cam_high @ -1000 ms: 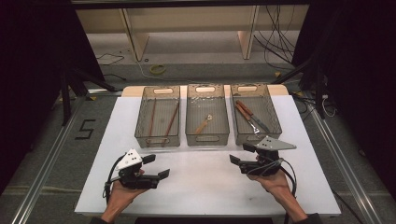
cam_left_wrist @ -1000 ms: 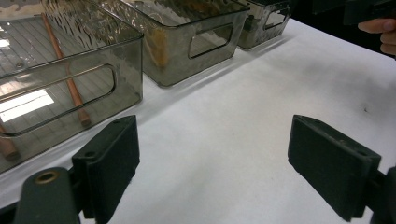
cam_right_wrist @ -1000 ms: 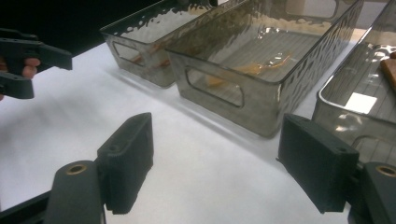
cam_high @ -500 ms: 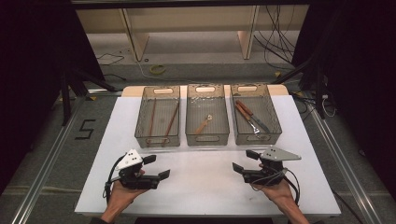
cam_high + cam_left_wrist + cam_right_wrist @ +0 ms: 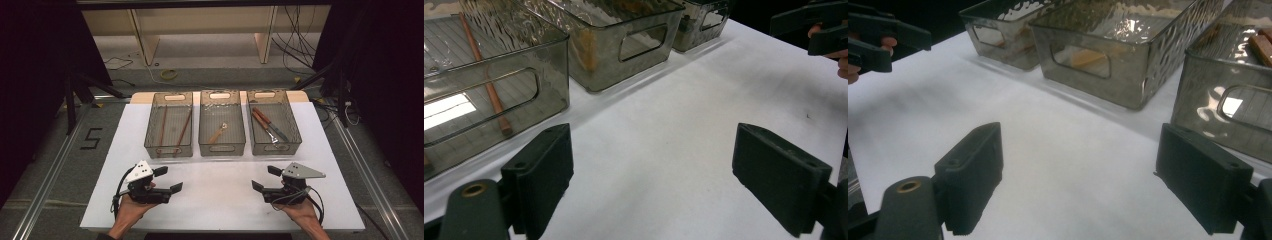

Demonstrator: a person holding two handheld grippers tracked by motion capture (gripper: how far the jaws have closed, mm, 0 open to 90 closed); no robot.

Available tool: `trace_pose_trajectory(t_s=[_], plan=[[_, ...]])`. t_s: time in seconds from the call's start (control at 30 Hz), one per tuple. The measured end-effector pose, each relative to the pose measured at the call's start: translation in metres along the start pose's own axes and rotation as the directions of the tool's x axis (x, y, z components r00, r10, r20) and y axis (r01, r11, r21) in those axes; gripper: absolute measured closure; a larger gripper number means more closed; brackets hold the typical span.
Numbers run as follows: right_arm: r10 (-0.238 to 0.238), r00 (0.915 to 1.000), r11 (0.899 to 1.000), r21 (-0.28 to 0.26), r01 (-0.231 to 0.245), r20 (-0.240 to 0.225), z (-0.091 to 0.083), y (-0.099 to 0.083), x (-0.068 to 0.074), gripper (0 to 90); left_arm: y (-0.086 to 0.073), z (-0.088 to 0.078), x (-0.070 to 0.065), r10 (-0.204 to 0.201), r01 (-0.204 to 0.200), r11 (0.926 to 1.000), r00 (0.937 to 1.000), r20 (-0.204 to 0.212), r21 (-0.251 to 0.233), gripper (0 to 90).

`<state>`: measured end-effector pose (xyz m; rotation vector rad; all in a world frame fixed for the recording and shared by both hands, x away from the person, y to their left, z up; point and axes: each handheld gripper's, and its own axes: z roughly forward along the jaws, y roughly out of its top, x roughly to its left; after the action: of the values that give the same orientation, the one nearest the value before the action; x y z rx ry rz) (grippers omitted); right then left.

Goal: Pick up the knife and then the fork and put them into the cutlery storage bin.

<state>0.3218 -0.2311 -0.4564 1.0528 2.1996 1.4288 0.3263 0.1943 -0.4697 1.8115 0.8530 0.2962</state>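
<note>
Three clear plastic bins stand in a row at the far side of the white table (image 5: 220, 210). The left bin (image 5: 168, 150) holds brown chopsticks (image 5: 163, 124), the middle bin (image 5: 222, 149) a small wooden utensil (image 5: 218, 134), the right bin (image 5: 277, 147) brown-handled cutlery (image 5: 266, 124). My left gripper (image 5: 168, 180) (image 5: 659, 172) rests low at the near left, open, with only bare table between its jaws. My right gripper (image 5: 266, 178) (image 5: 1088, 172) sits at the near right, open and holding nothing; its jaws have just been opening. The two grippers point toward each other.
In the left gripper view the right gripper (image 5: 819, 27) shows at the top right; in the right gripper view the left gripper (image 5: 878, 37) shows at the top left. The table's near edge lies just under both hands. Floor rails, shelf legs and cables surround the table.
My right gripper has moved away from the right bin toward the near edge of the table and come lower. The left gripper has stayed where it was.
</note>
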Motion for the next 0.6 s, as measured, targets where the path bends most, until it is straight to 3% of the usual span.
trace_pose_trajectory(t_s=[0.6], plan=[[-0.001, 1.0, 1.0, 0.001, 0.001, 0.001, -0.0021, -0.0008, 0.0009, 19.0, 0.0002, 0.0, 0.0003, 0.003, -0.003, 1.0, 1.0, -0.002, -0.002, 15.8]])
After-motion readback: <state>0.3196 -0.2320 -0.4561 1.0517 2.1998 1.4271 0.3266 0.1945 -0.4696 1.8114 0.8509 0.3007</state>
